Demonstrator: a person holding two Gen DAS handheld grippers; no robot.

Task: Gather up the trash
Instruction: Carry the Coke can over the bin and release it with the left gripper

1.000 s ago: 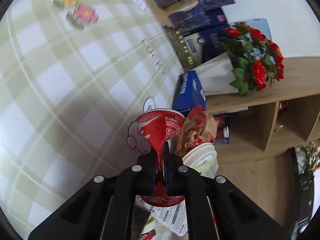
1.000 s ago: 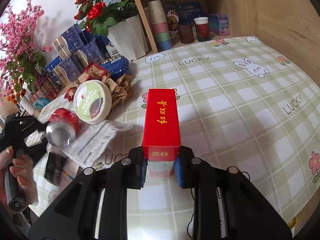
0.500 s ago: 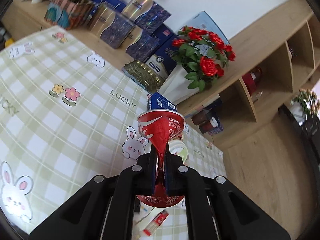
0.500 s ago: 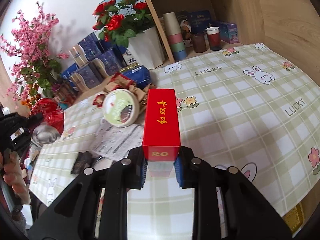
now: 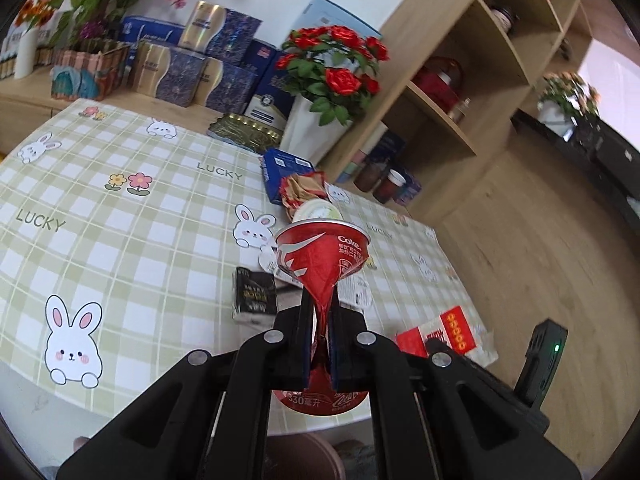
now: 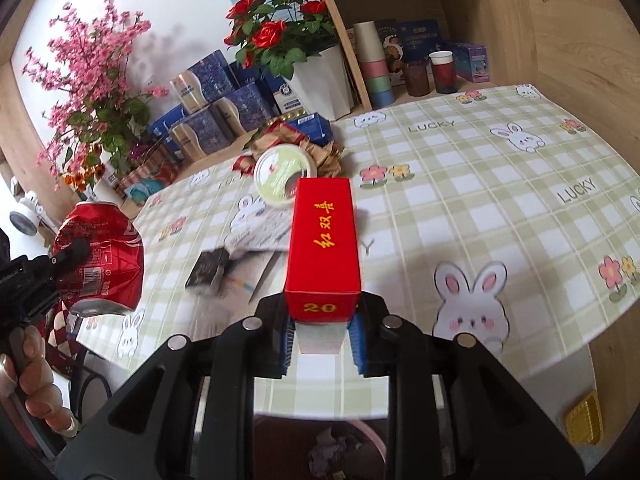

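Left tongs (image 5: pixel 321 322) crush a red can (image 5: pixel 322 254); right tongs (image 6: pixel 323 322) clamp a red box (image 6: pixel 323 240), base hidden.

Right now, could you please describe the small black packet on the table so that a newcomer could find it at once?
Start at the checked rabbit tablecloth and find the litter heap near its middle. The small black packet lies flat at the near end of that heap, on the printed paper sheet. It is the only dark, rectangular piece; the round lidded tub and crumpled brown wrappers beyond are pale.

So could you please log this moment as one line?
left gripper: shut on crushed Coke can | right gripper: shut on red carton | both above tablecloth
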